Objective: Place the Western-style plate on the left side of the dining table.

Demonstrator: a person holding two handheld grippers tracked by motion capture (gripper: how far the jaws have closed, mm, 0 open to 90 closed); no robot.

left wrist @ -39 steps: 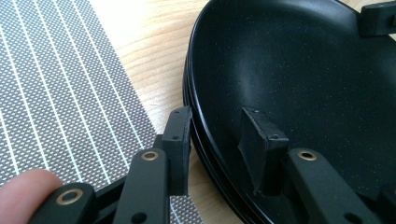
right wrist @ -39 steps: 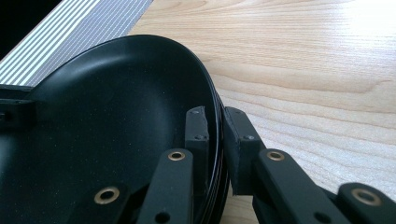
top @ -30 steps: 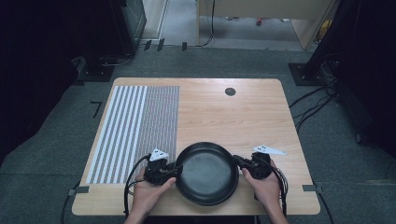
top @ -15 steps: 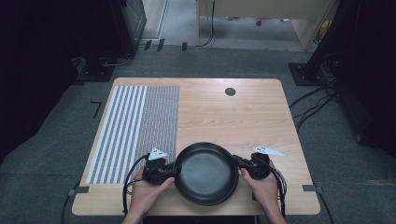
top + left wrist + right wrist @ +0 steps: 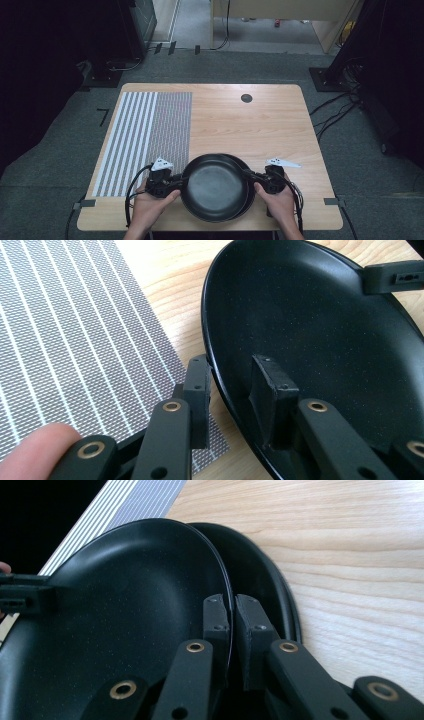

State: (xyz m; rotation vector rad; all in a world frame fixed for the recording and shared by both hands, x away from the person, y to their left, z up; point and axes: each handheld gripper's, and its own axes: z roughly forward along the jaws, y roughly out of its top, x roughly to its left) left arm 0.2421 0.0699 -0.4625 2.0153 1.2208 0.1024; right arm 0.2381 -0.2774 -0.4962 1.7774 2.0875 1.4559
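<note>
Two stacked black plates (image 5: pixel 216 192) sit at the wooden surface's (image 5: pixel 235 125) near edge; the right gripper (image 5: pixel 231 625) is clamped on the upper plate's rim, the left gripper's (image 5: pixel 235 392) jaws, just closing, straddle its opposite rim, likely to lift it off.

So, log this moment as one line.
left gripper: closing on top pan rim | right gripper: shut on rim | second pan underneath | table

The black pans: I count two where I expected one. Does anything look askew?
Yes. The upper pan sits tilted and off-centre on the lower pan, whose rim peeks out on the right. The right claw pinches the upper rim; the left claw straddles the opposite rim, not yet tight.
</note>
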